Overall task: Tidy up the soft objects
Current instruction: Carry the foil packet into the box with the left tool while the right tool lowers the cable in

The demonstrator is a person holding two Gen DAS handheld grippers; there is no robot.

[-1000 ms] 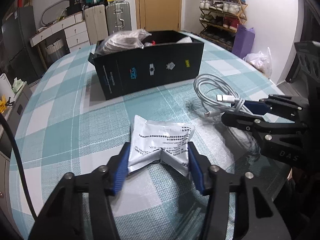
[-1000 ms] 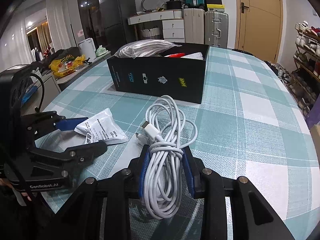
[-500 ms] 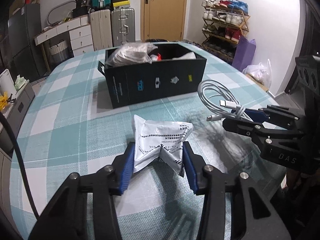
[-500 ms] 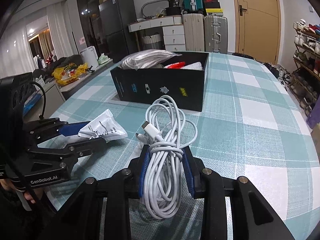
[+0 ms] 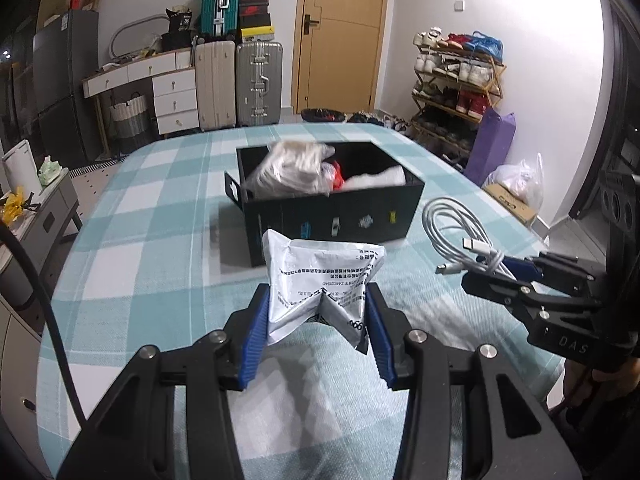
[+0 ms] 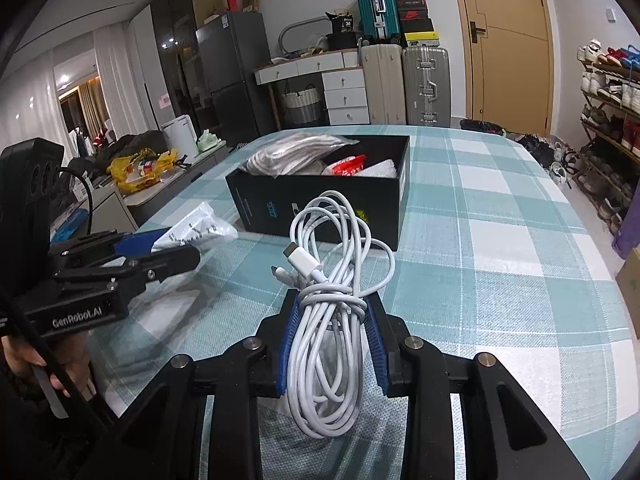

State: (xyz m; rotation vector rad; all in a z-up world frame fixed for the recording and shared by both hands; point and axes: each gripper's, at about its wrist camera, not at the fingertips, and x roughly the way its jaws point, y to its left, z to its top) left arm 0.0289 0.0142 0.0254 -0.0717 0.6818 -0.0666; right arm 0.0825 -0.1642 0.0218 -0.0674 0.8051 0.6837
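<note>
Two grippers are carrying loads above the checked table [image 5: 140, 248]. My left gripper [image 5: 316, 320] is pinching a white packet [image 5: 320, 276] between its blue pads, lifted clear of the cloth. My right gripper [image 6: 332, 340] is squeezing a coiled white cable [image 6: 328, 320]. The black box [image 6: 320, 204] is sitting ahead, already holding soft items.

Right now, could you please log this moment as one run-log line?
left gripper: shut on crinkled white plastic packet | right gripper: shut on coiled white charging cable | open black cardboard box: ahead, part-filled
</note>
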